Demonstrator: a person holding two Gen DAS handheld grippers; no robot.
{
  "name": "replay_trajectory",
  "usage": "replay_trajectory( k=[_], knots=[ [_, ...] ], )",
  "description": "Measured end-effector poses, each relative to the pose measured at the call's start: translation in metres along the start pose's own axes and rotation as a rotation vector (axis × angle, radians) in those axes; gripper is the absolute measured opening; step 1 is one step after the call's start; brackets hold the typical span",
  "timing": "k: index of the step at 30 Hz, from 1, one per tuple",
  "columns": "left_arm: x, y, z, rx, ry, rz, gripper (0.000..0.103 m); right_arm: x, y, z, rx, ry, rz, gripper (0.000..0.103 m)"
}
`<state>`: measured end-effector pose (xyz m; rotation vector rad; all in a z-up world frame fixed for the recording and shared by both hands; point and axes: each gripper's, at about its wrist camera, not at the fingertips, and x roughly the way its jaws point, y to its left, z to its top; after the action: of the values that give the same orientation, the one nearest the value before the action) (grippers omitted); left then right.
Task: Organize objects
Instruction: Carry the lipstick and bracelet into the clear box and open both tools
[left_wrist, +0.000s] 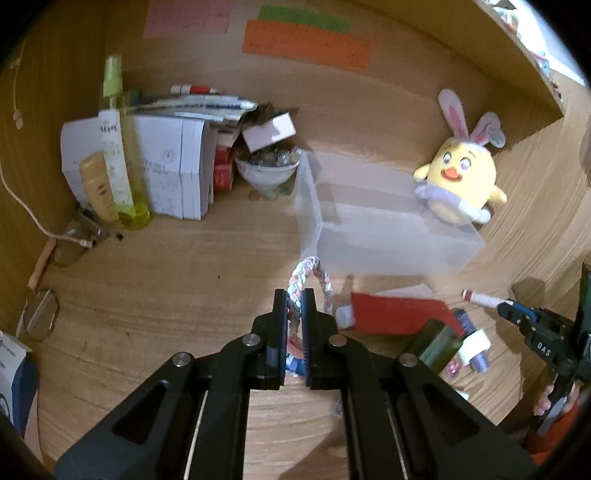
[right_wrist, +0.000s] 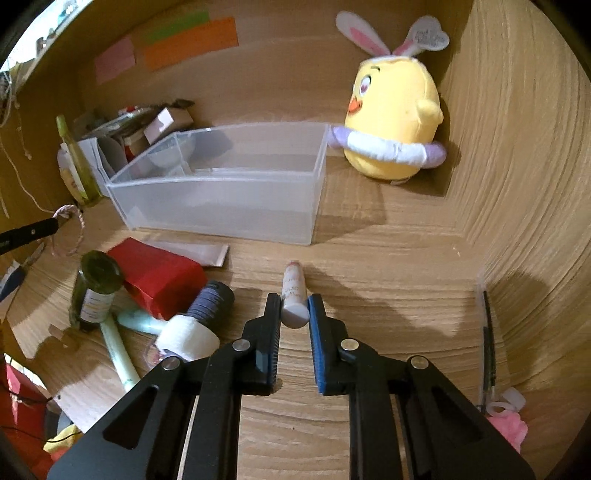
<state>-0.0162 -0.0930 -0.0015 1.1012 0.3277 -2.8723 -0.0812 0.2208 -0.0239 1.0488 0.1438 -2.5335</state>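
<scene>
We are just starting: the clear bin (right_wrist: 221, 206) in the middle of the desk is empty. Our left gripper (left_wrist: 294, 306) is squeezing a braided cord (left_wrist: 308, 273), our right gripper (right_wrist: 294, 314) a little white tube (right_wrist: 293, 295), both near the bin's front wall, with more things waiting

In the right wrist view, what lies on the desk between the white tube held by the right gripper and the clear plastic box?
Only bare wooden desk lies between the white tube and the clear plastic box, as the right wrist view shows.
</scene>
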Motion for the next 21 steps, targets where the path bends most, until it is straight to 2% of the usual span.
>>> replay_trajectory(
  k=[9,21],
  knots=[
    [-0.007,-0.017,0.014,0.006,-0.058,-0.048,0.006,-0.019,0.001,0.01,0.009,-0.067,0.007,0.014],
    [-0.01,-0.038,0.044,0.042,-0.128,-0.073,0.006,-0.039,0.011,0.037,-0.002,-0.184,0.061,0.014]
  ],
)
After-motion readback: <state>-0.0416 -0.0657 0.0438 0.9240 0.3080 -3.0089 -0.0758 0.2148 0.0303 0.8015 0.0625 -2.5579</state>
